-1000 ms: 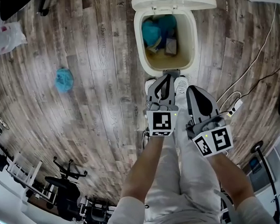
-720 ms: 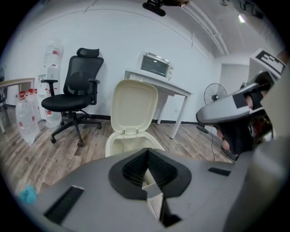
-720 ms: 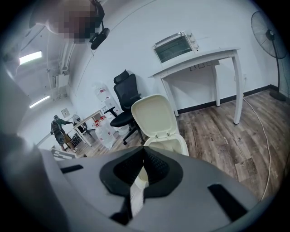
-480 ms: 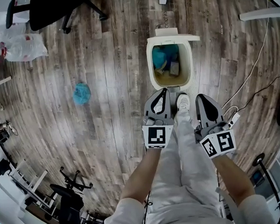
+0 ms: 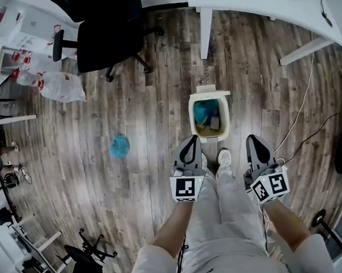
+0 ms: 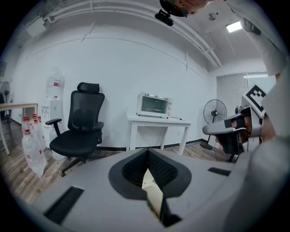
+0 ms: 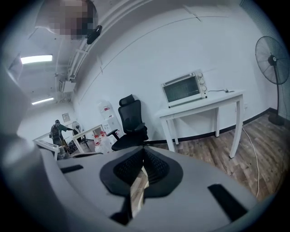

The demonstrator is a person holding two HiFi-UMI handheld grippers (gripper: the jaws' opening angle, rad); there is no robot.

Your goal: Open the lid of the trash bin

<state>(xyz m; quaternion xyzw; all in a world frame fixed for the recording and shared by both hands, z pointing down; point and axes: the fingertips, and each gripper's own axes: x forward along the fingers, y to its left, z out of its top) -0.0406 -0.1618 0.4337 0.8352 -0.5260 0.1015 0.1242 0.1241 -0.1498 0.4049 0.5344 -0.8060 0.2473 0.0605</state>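
Note:
The cream trash bin [image 5: 192, 119] stands on the wood floor with its lid [image 5: 208, 91] tipped up at the far side. Inside lie a blue bag [image 5: 200, 111] and other rubbish. My left gripper [image 5: 189, 139] is shut and empty, held high in front of the bin's near left corner. My right gripper [image 5: 254, 138] is also shut and empty, off to the bin's right. In the left gripper view the left gripper [image 6: 148, 156] points level into the room, and the right gripper [image 7: 144, 156] does the same in its own view. A white shoe [image 5: 223, 157] stands near the bin's foot.
A black office chair [image 5: 109, 27] and a white table [image 5: 249, 1] stand beyond the bin. A blue crumpled wad [image 5: 119, 146] lies on the floor at left, with plastic bags [image 5: 55, 85] farther left. A cable [image 5: 300, 125] runs along the right. A toaster oven [image 6: 154, 105] sits on the table.
The head camera has risen, so the bin looks smaller and farther. Both grippers have drawn back from the bin and spread apart. The lid stays up.

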